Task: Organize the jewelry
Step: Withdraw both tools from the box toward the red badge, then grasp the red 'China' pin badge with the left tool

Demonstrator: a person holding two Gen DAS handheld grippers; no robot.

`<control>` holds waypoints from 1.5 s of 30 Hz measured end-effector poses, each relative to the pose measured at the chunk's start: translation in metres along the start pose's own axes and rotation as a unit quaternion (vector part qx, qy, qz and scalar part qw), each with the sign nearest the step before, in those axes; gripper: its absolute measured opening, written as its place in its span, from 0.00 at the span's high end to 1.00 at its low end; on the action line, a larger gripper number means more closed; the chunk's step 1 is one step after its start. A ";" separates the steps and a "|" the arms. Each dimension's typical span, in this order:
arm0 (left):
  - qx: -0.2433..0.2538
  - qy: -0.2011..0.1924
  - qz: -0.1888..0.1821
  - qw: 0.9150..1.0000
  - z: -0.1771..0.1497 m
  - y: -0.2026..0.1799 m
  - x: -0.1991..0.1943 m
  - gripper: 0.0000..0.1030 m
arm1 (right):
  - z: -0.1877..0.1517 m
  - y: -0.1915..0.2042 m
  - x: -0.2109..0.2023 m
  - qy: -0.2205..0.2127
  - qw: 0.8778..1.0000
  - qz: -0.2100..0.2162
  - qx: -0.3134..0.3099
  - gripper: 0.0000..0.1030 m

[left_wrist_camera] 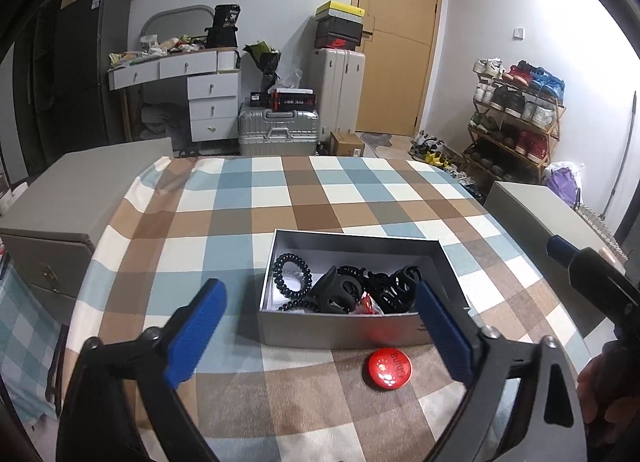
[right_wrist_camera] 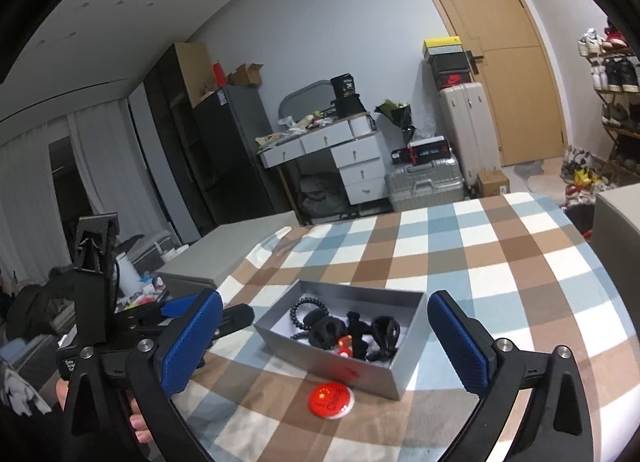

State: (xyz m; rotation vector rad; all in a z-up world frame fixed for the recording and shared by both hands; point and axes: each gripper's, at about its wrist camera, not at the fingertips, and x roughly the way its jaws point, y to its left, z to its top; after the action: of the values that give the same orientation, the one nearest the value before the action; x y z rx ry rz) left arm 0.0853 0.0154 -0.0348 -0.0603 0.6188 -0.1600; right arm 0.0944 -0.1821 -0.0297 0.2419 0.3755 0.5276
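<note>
Two grippers hang wide apart and empty over a checked tablecloth point(left_wrist_camera: 320, 190), with nothing between the blue pads of either. The left gripper point(left_wrist_camera: 320, 338) frames the near wall of a grey box point(left_wrist_camera: 340, 328); the right gripper point(right_wrist_camera: 326, 342) looks at the same box from the other side, its pads spread to either flank.

Inside the box lie black hair things: a coil tie point(left_wrist_camera: 292, 276) at the left end, a claw clip point(left_wrist_camera: 338, 296) in the middle, a second clip point(left_wrist_camera: 394, 288) toward the right. A small red piece point(left_wrist_camera: 366, 304) sits among them against the near wall.

One item is outside the box: a red badge point(left_wrist_camera: 387, 367), flat on the cloth just beside the near wall and touching nothing else. It appears to be the piece left to tidy.

Judging by its shape, the badge is the tricky one. It is thin, domed and glossy, so pads closing from above would likely slip off. A low approach seems best, with the fingers nearly level with the cloth and closing across the rim. The cloth may bunch, so the pads should meet the edge squarely. The drop suits the clear floor near the tie, where nothing tangles.
</note>
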 end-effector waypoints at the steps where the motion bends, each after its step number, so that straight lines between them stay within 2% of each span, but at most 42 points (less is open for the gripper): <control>1: 0.002 -0.003 0.000 1.000 -0.002 -0.001 -0.002 0.05 | -0.003 -0.001 -0.002 0.001 1.000 -0.002 0.003 0.00; 5: 0.011 0.000 0.001 1.000 -0.013 -0.004 -0.002 0.02 | -0.014 -0.005 -0.007 0.010 1.000 -0.017 0.010 0.00; 10: 0.026 0.031 0.001 0.999 -0.029 -0.012 0.007 0.02 | -0.032 -0.012 -0.009 0.027 0.999 -0.040 0.013 0.00; 14: 0.043 0.063 -0.024 0.997 -0.045 -0.019 0.019 0.02 | -0.048 -0.019 -0.007 0.053 0.997 -0.057 0.015 0.00; 17: 0.063 0.082 -0.023 0.994 -0.053 -0.026 0.026 0.02 | -0.060 -0.024 -0.005 0.074 0.995 -0.072 0.014 0.00; 21: 0.095 0.094 -0.016 0.991 -0.056 -0.035 0.036 0.02 | -0.070 -0.031 -0.006 0.084 0.993 -0.080 0.022 0.00; 24: 0.099 0.107 -0.033 0.989 -0.054 -0.037 0.045 0.02 | -0.072 -0.037 -0.007 0.088 0.992 -0.081 0.029 0.00; 28: 0.106 0.115 -0.035 0.987 -0.053 -0.044 0.057 0.03 | -0.073 -0.042 -0.011 0.083 0.992 -0.083 0.035 0.00; 30: 0.112 0.122 -0.036 0.986 -0.054 -0.046 0.062 0.08 | -0.074 -0.043 -0.011 0.085 0.992 -0.081 0.038 0.00; 32: 0.112 0.127 -0.038 0.985 -0.056 -0.046 0.065 0.17 | -0.075 -0.044 -0.010 0.087 0.992 -0.078 0.042 0.00; 34: 0.107 0.137 -0.044 0.984 -0.056 -0.044 0.068 0.21 | -0.075 -0.046 -0.010 0.088 0.992 -0.075 0.048 0.00; 36: 0.097 0.141 -0.051 0.984 -0.056 -0.043 0.069 0.30 | -0.075 -0.046 -0.010 0.087 0.992 -0.072 0.051 0.00; 38: 0.094 0.148 -0.058 0.983 -0.057 -0.043 0.070 0.45 | -0.075 -0.046 -0.008 0.090 0.992 -0.070 0.049 0.00; 40: 0.095 0.146 -0.062 0.983 -0.057 -0.045 0.068 0.50 | -0.075 -0.045 -0.007 0.094 0.992 -0.069 0.048 0.00; 43: 0.094 0.149 -0.073 0.982 -0.058 -0.048 0.066 0.66 | -0.075 -0.045 -0.006 0.095 0.992 -0.068 0.047 0.00; 45: 0.094 0.149 -0.072 0.982 -0.057 -0.048 0.066 0.66 | -0.076 -0.045 -0.006 0.097 0.992 -0.068 0.047 0.00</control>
State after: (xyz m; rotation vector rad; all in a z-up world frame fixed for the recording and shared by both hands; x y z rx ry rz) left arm 0.0983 -0.0434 -0.1141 0.1043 0.8964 -0.3723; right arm 0.0785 -0.2133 -0.1108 0.2552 0.6024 0.3996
